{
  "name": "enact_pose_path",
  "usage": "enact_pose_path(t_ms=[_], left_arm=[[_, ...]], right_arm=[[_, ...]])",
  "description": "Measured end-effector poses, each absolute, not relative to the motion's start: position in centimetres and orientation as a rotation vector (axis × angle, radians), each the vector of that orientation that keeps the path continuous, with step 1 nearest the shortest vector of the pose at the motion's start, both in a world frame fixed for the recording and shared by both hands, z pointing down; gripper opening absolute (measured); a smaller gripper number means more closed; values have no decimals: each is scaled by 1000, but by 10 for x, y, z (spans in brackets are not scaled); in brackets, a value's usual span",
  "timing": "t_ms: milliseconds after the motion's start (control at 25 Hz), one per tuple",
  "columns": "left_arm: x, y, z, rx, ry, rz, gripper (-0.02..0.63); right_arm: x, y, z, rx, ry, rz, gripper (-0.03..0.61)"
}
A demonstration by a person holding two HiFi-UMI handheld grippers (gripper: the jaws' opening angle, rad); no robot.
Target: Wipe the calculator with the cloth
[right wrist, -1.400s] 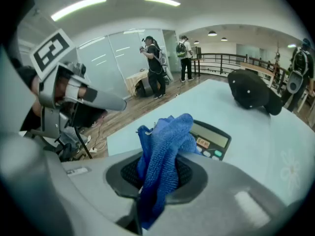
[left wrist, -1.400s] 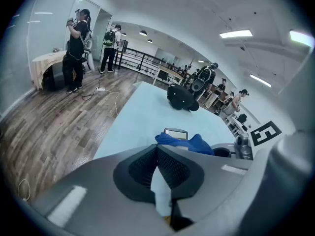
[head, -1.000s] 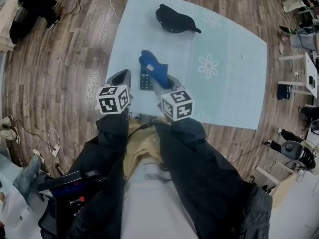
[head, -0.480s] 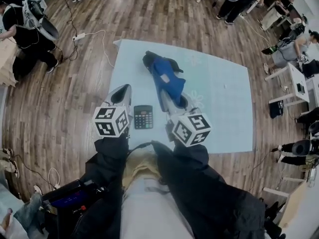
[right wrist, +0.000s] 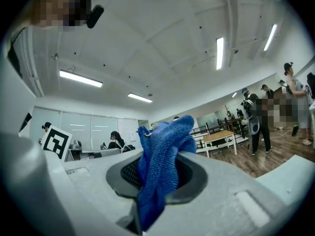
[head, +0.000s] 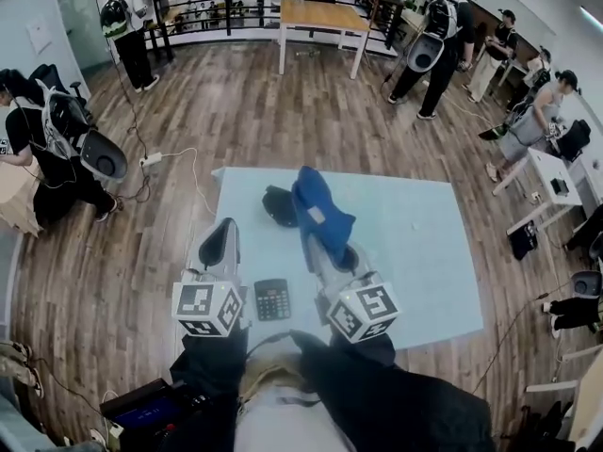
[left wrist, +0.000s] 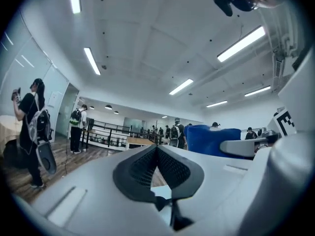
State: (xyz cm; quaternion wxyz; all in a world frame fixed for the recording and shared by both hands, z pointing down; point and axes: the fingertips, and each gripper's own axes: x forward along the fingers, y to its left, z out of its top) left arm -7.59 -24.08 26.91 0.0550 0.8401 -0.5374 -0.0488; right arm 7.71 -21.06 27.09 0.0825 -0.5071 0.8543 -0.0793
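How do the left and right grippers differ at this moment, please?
The left gripper is shut on nothing; the right gripper clamps the blue cloth. The left gripper sits left of the calculator, the right gripper to its right. Both point upward, and neither touches the calculator.

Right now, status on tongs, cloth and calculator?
Left tongs shut, empty. Right tongs shut on blue cloth. Calculator flat on table between them, cloth not touching it. Nothing in the way.
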Motion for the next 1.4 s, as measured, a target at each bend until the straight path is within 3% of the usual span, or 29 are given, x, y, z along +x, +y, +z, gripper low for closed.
enact_pose_path(t_ms=[1400], left_arm=[[-56, -241, 269, 2574, -1553, -75, -5]], right_arm=[[70, -211, 248, -1507, 2580, -127, 67]])
